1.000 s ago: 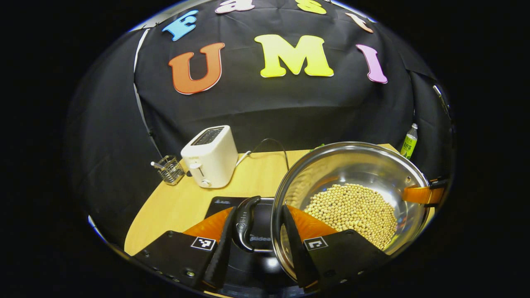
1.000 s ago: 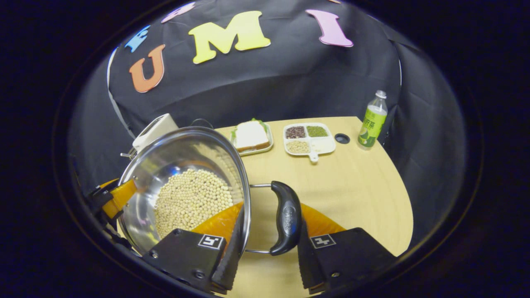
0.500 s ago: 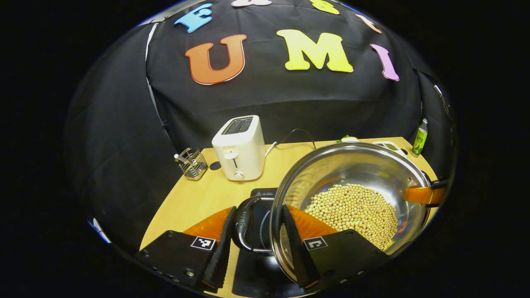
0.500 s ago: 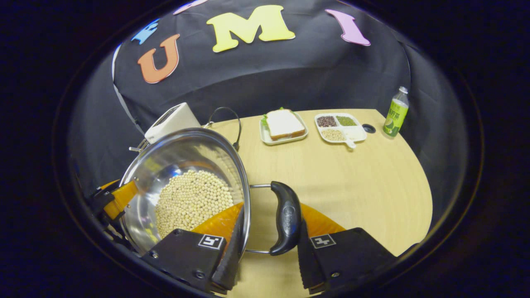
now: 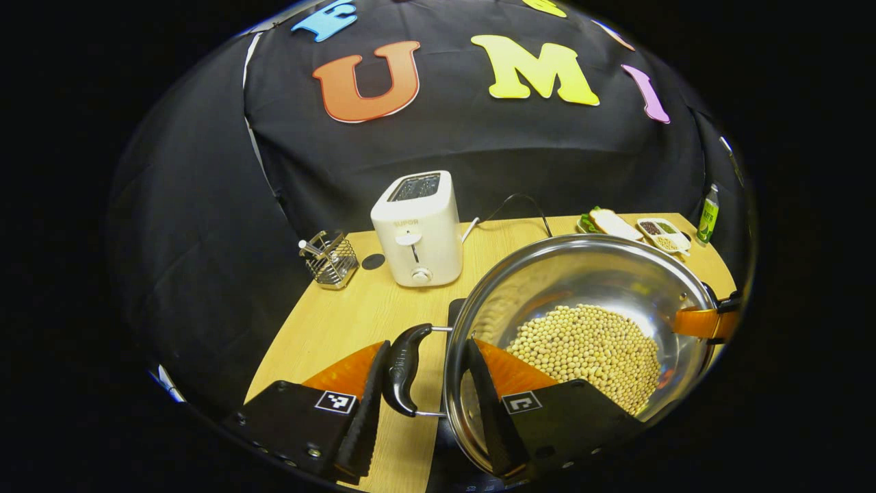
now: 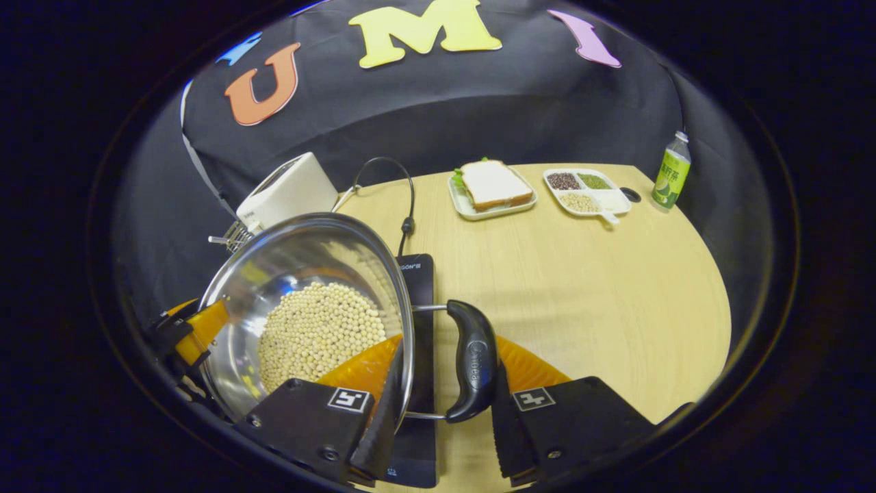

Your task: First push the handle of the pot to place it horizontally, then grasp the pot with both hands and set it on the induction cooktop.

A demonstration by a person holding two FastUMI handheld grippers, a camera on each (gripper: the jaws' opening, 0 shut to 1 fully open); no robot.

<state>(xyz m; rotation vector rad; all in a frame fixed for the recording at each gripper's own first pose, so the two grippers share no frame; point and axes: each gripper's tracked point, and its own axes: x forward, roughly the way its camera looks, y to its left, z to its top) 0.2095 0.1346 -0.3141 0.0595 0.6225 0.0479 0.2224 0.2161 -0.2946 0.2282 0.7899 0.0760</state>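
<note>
Pot [image 5: 582, 329] carried, both tools gripping its rim and handles.
Left tool [image 5: 424, 411], right tool [image 6: 445, 418]: level it, lower onto cooktop [image 6: 419, 287].

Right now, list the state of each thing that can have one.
pot: held by both handles, beans inside
left tongs: shut on left handle
right tongs: shut on right handle
toaster: slots empty
bottle: upright, capped

A white toaster [image 5: 417, 229] stands at the tabletop's [image 6: 582, 287] far edge, a wire rack [image 5: 330, 259] beside it near the far left corner. Toward the far right corner sit a sandwich plate [image 6: 493, 188], a divided dish of beans [image 6: 587, 192] and a green bottle [image 6: 670, 171].
</note>
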